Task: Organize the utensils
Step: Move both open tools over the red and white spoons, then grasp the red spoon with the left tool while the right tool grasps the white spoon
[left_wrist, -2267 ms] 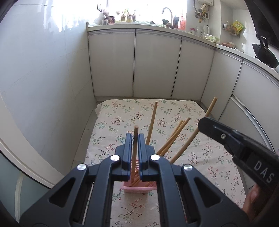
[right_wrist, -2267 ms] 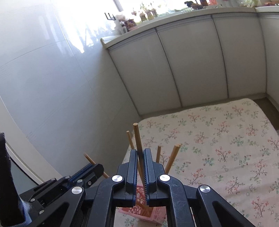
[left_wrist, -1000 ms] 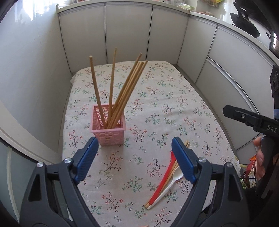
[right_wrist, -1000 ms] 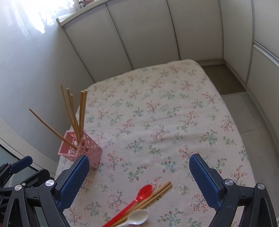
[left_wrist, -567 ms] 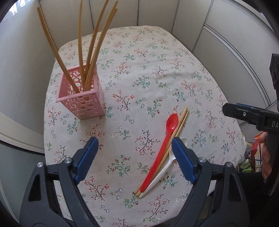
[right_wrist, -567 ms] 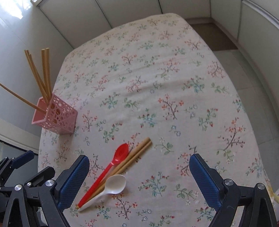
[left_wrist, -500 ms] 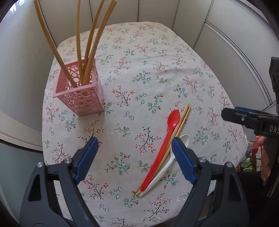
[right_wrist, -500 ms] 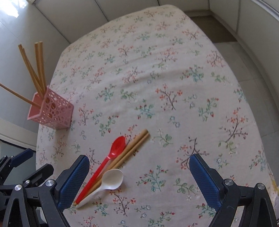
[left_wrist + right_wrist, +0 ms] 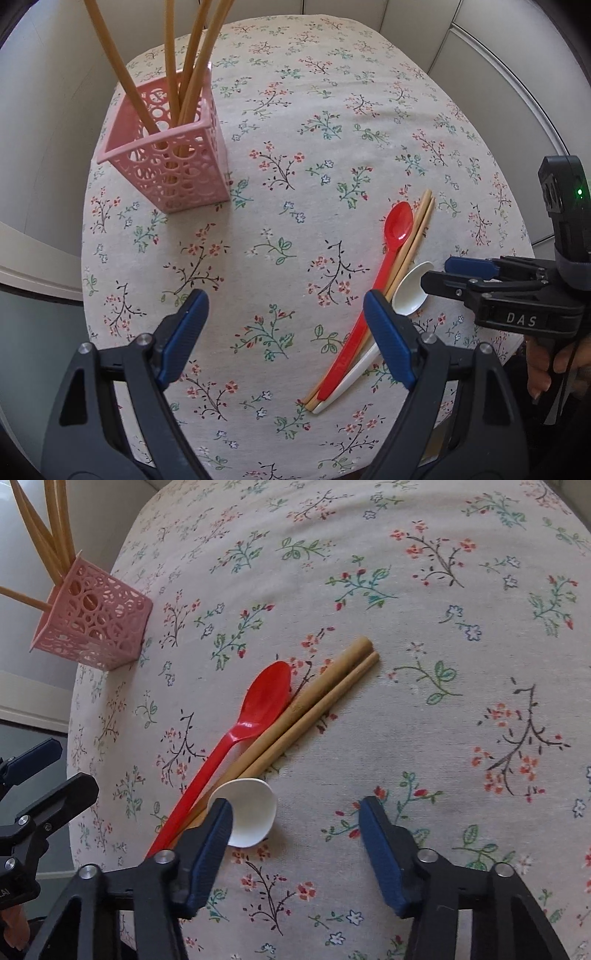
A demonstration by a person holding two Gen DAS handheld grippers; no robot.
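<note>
Table covering: floral tablecloth (image 9: pixel 295 122), pale, small red and green sprigs.
Surround: white cabinet panels (image 9: pixel 480 48) curving behind.
Left side: grey floor (image 9: pixel 33 350).
Light: daylight, soft.

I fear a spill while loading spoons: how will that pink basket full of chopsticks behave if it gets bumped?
The pink basket looks like thin perforated plastic, so probably light and easy to slide on the tablecloth. The chopsticks stand far above its rim and lean outward, so it may tip when nudged.
</note>
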